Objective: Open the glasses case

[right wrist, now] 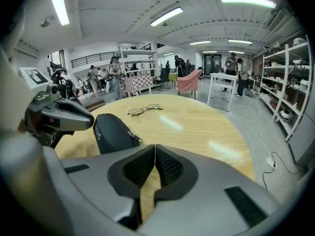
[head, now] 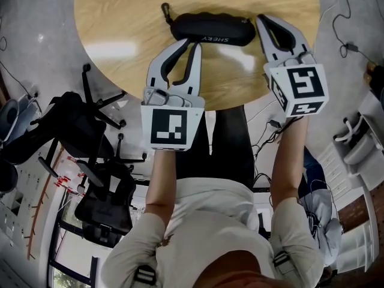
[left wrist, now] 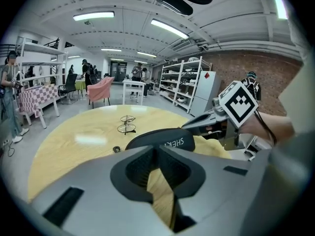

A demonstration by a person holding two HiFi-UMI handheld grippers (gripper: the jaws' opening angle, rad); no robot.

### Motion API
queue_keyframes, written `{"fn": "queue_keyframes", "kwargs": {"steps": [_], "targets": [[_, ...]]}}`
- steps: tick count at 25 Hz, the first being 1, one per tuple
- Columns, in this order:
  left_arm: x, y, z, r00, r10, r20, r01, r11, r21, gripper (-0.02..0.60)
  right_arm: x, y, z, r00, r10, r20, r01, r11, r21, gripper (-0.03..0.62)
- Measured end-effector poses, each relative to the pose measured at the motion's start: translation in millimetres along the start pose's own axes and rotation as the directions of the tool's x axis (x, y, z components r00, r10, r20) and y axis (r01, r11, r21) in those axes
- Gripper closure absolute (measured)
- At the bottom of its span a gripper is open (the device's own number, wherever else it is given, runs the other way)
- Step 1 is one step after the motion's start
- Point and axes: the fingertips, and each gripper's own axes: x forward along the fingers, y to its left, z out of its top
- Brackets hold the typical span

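Both grippers are held over the near part of the round wooden table [head: 120,17]. The left gripper [head: 187,43] has its jaws closed together with nothing between them. The right gripper [head: 264,20] is likewise closed and empty. The glasses case [head: 210,30] lies flat on the table just beyond both sets of fingertips, its long axis running left to right across the head view. The left gripper's tips sit at the case's near edge, left of its middle; whether they touch it cannot be told. The right gripper's tips stand just beside the case's right end. The case is black, elongated and rounded, closed, with pale lettering along its near side. A zipper pull [right wrist: 134,140] hangs at the seam and a small loop [head: 165,9] projects from the left end. Farther across the table, well apart from the case, lies a pair of thin-framed glasses [right wrist: 142,109].
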Motion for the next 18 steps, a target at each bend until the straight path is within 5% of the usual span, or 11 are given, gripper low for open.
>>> {"fn": "queue_keyframes", "kwargs": {"steps": [7,18], "targets": [[-2,4,-5,1.000,0.016,-0.003,-0.016,1.000,0.009,0.555,-11,19,-20,0.998,0.047,-0.043,-0.046,0.999,0.010,0.574],[-20,28,-18,0.996,0.089,0.001,-0.089,0.996,-0.015,0.555,-17,117,-16,0.948,0.309,-0.081,-0.318,0.938,-0.141,0.574]]}}
